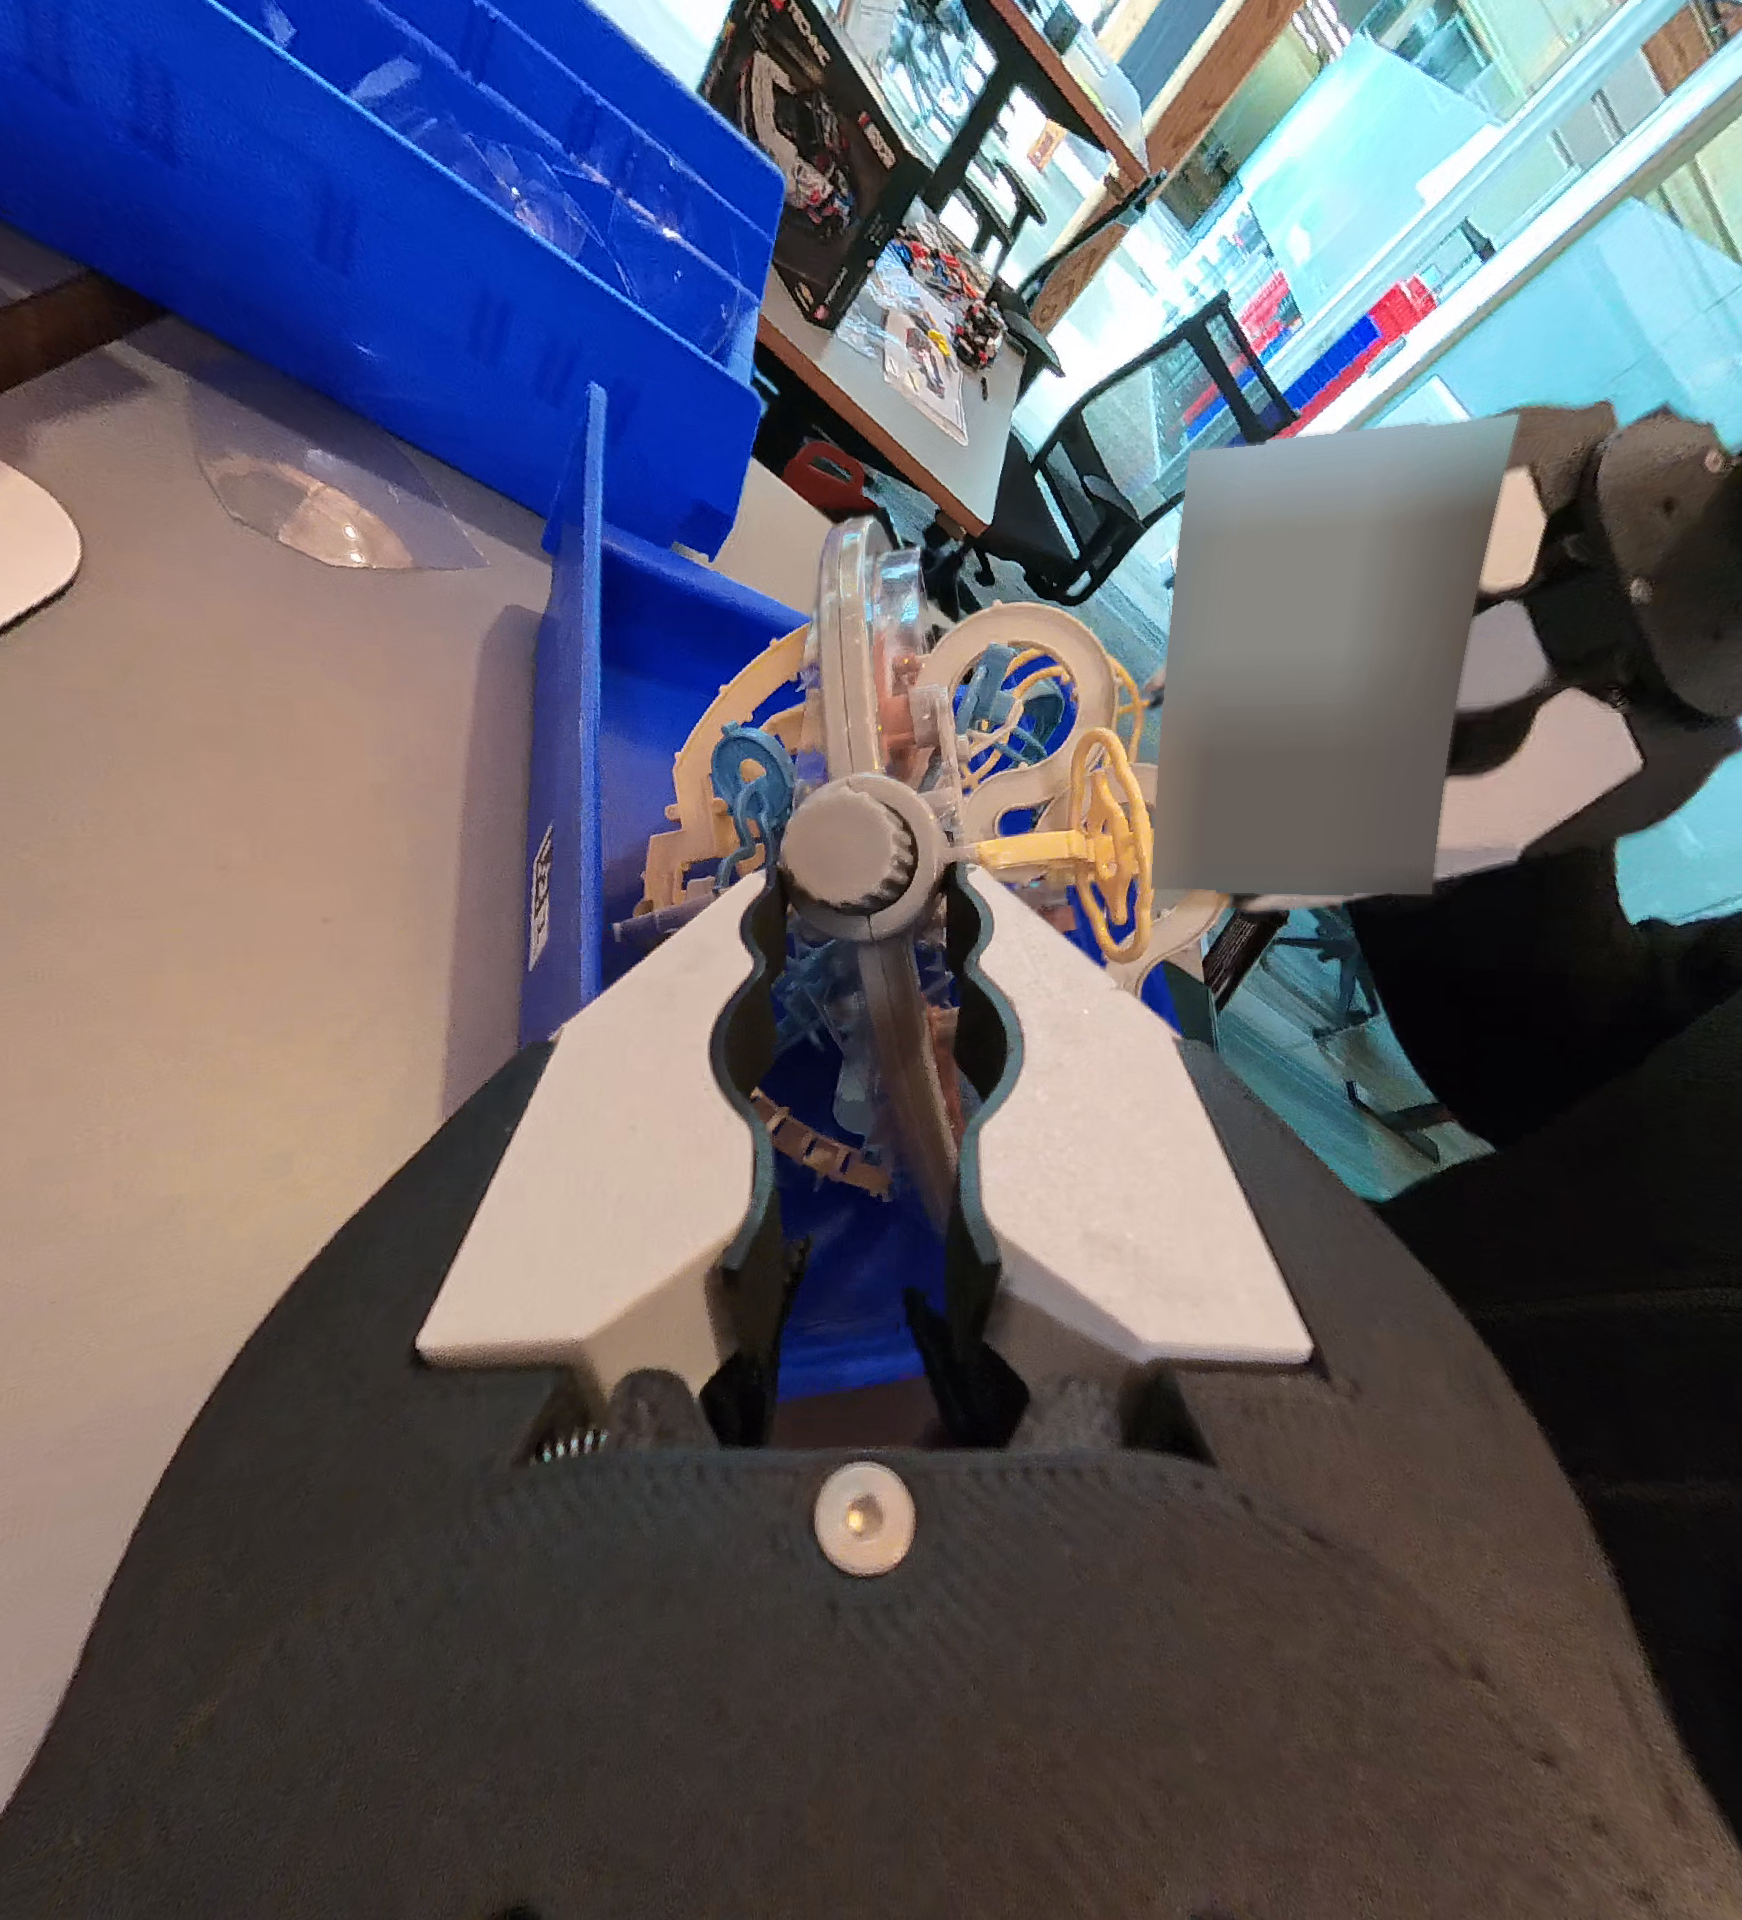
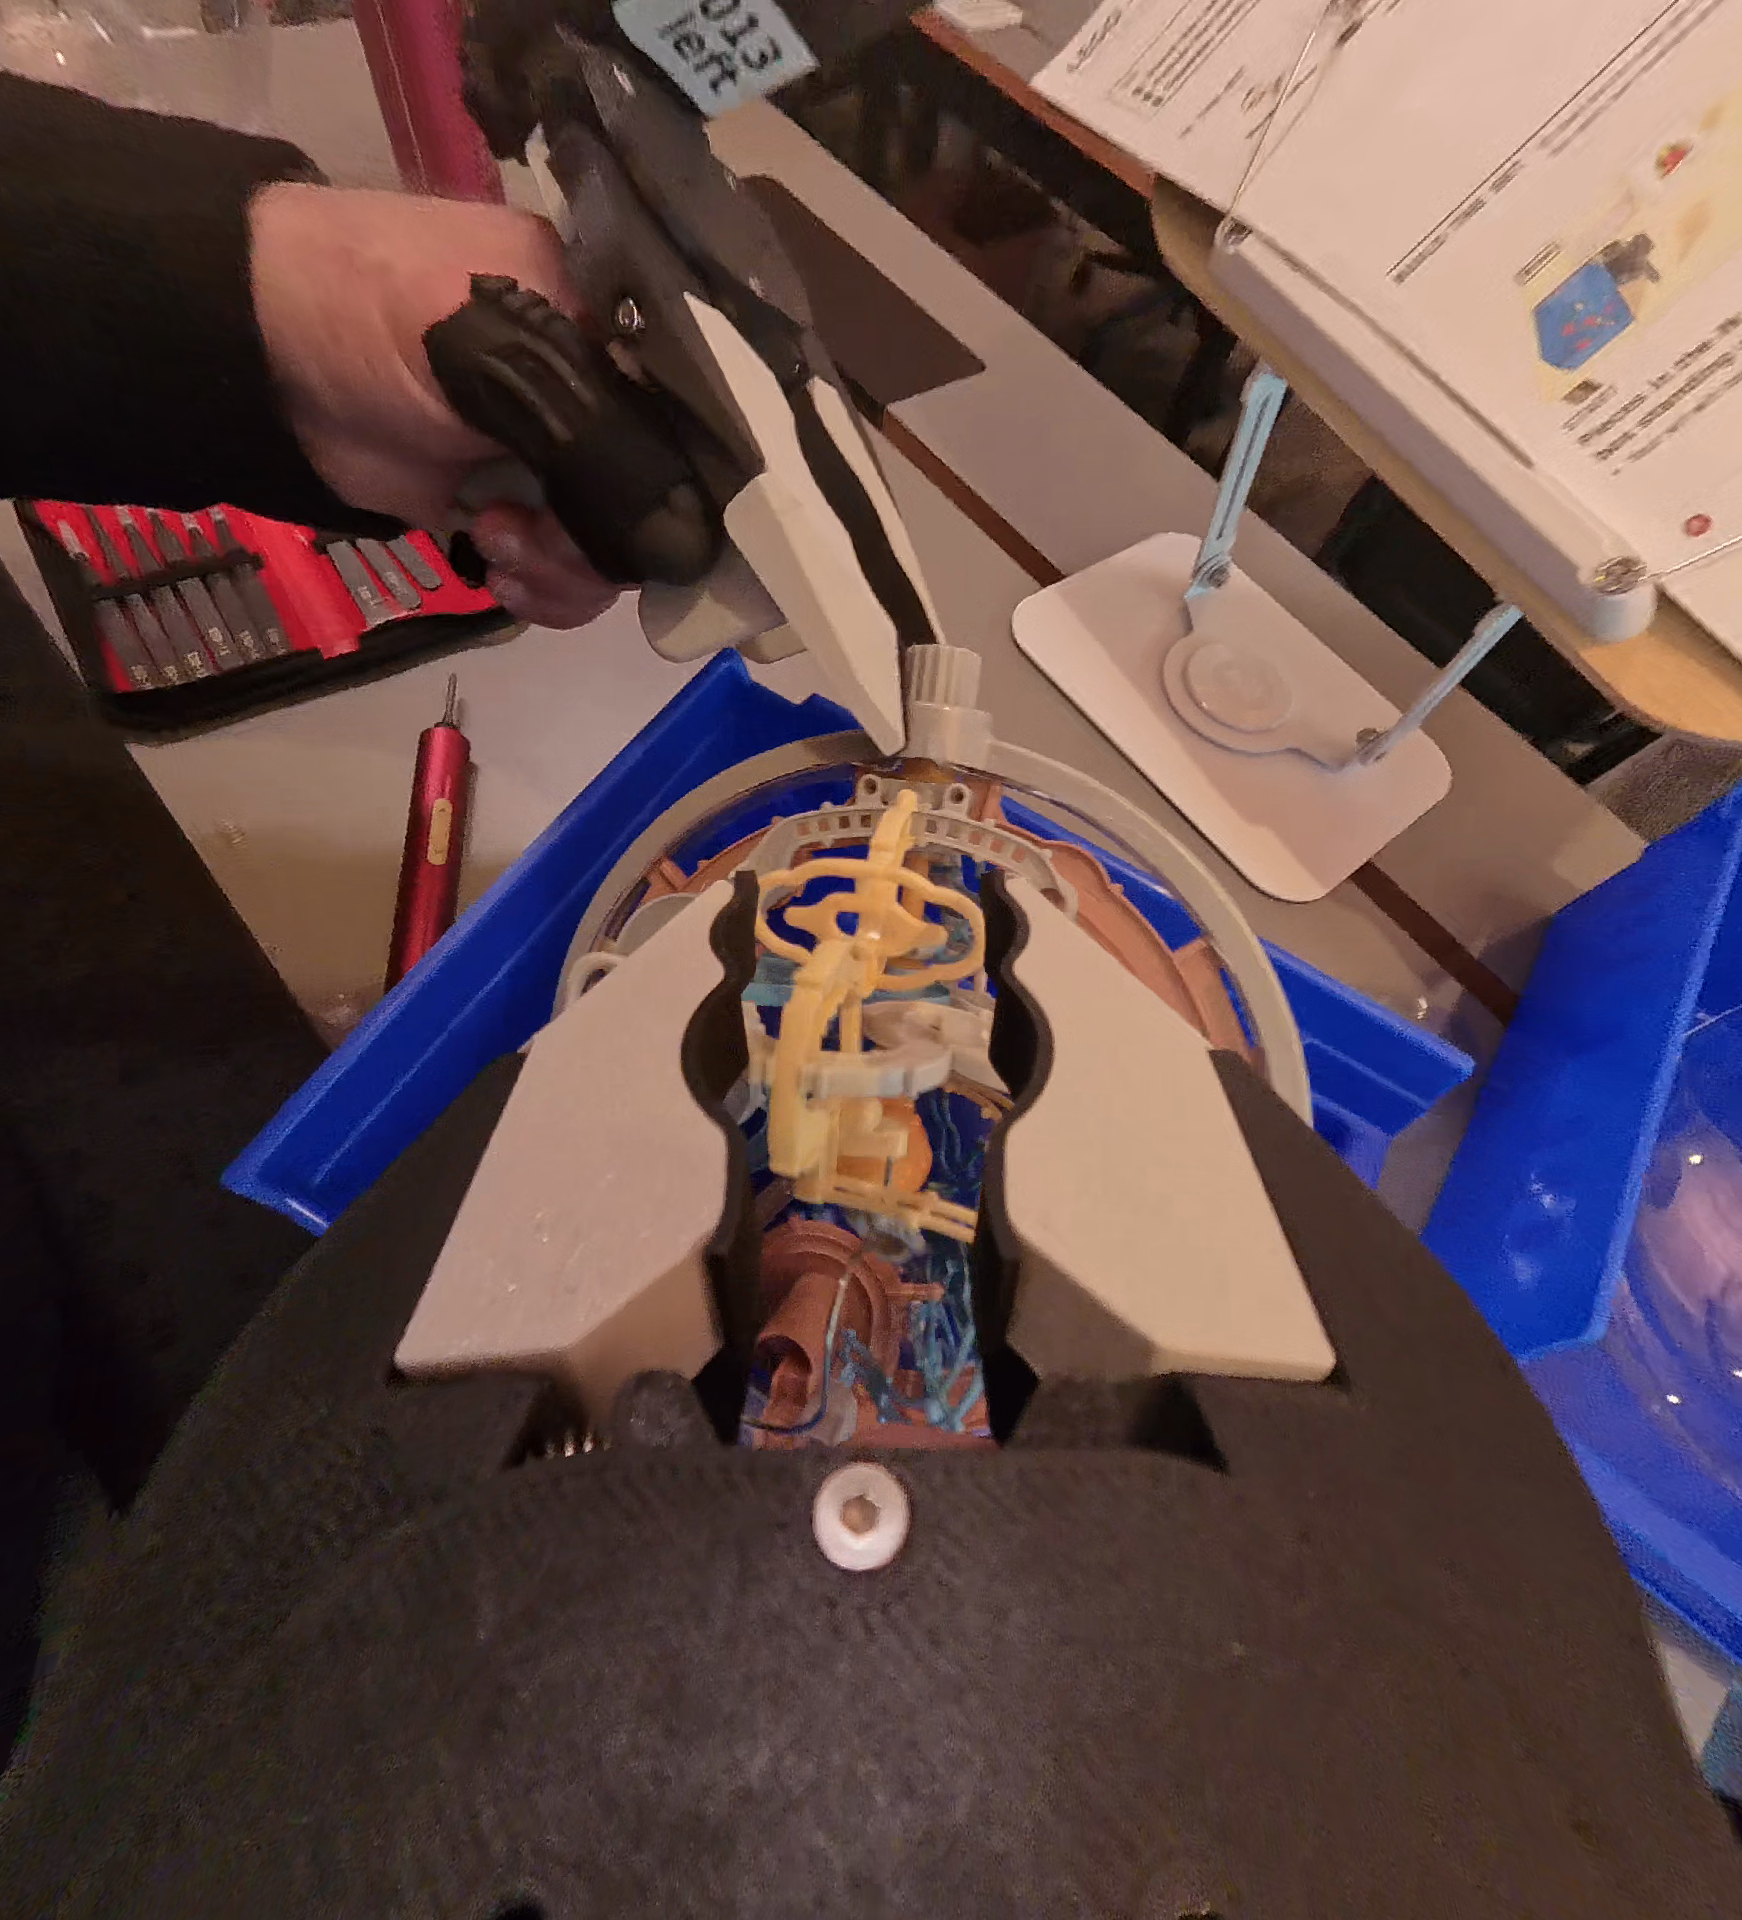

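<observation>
Left tool (image 1: 854,883) pinching grey knob (image 1: 851,844) of maze ball (image 2: 908,1039) in blue bin (image 2: 493,977); right tool (image 2: 862,904) spread.

red screwdriver (image 2: 427,831) beside blue bin (image 2: 493,966); red tool kit (image 2: 243,603) behind; white stand base (image 2: 1251,717) nr bin.

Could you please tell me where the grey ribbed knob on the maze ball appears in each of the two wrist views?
Left wrist view: grey knob sits at centre, gripped between the left gripper fingers.
Right wrist view: the knob is upper centre, atop the maze ball.
Shared landmark: the blue bin under the ball.
</observation>
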{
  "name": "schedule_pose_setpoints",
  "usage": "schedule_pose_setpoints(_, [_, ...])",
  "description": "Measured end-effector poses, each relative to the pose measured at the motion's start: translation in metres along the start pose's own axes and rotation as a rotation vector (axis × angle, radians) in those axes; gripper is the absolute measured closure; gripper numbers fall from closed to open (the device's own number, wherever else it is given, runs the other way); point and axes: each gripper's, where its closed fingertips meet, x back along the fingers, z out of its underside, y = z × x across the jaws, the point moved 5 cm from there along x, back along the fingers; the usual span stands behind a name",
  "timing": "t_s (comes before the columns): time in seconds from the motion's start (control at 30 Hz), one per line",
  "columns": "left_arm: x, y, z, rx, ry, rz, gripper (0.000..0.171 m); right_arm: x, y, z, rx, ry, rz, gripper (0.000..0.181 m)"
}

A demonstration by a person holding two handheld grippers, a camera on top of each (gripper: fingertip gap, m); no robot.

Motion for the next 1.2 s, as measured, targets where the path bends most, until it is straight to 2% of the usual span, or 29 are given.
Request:
schedule_pose_setpoints(0.17, [-0.003, -0.020, -0.001, -0.065, -0.013, -0.104, 0.143, -0.018, 0.005, 0.004, -0.016, 0.105, 0.047, 0.157])
schedule_pose_setpoints(0.27, [-0.005, -0.031, 0.000, -0.115, -0.017, -0.135, 0.143, -0.022, 0.008, 0.005, -0.012, 0.158, 0.067, 0.157])
schedule_pose_setpoints(0.33, [-0.006, -0.040, 0.000, -0.150, -0.021, -0.115, 0.144, -0.016, 0.004, 0.004, -0.050, 0.139, 0.073, 0.178])
schedule_pose_setpoints(0.63, [-0.010, -0.056, -0.004, -0.242, -0.062, -0.125, 0.145, 0.001, -0.001, 0.008, -0.130, 0.028, 0.041, 0.179])
schedule_pose_setpoints(0.67, [-0.010, -0.058, -0.006, -0.258, -0.072, -0.126, 0.143, 0.004, -0.001, 0.008, -0.144, 0.008, 0.028, 0.179])
schedule_pose_setpoints(0.73, [-0.013, -0.060, -0.012, -0.249, -0.095, -0.123, 0.129, 0.005, 0.001, 0.008, -0.162, -0.013, 0.000, 0.179])
schedule_pose_setpoints(0.8, [-0.019, -0.061, -0.011, -0.255, -0.067, -0.106, 0.139, 0.004, 0.002, 0.007, -0.143, -0.020, 0.016, 0.179])
schedule_pose_setpoints(1.03, [-0.024, -0.056, -0.011, -0.283, -0.147, -0.141, 0.141, 0.004, 0.002, 0.009, -0.068, -0.051, 0.098, 0.179])
schedule_pose_setpoints(1.2, [-0.024, -0.059, -0.012, -0.309, -0.203, -0.137, 0.141, 0.009, 0.002, 0.011, -0.126, -0.112, 0.087, 0.179])
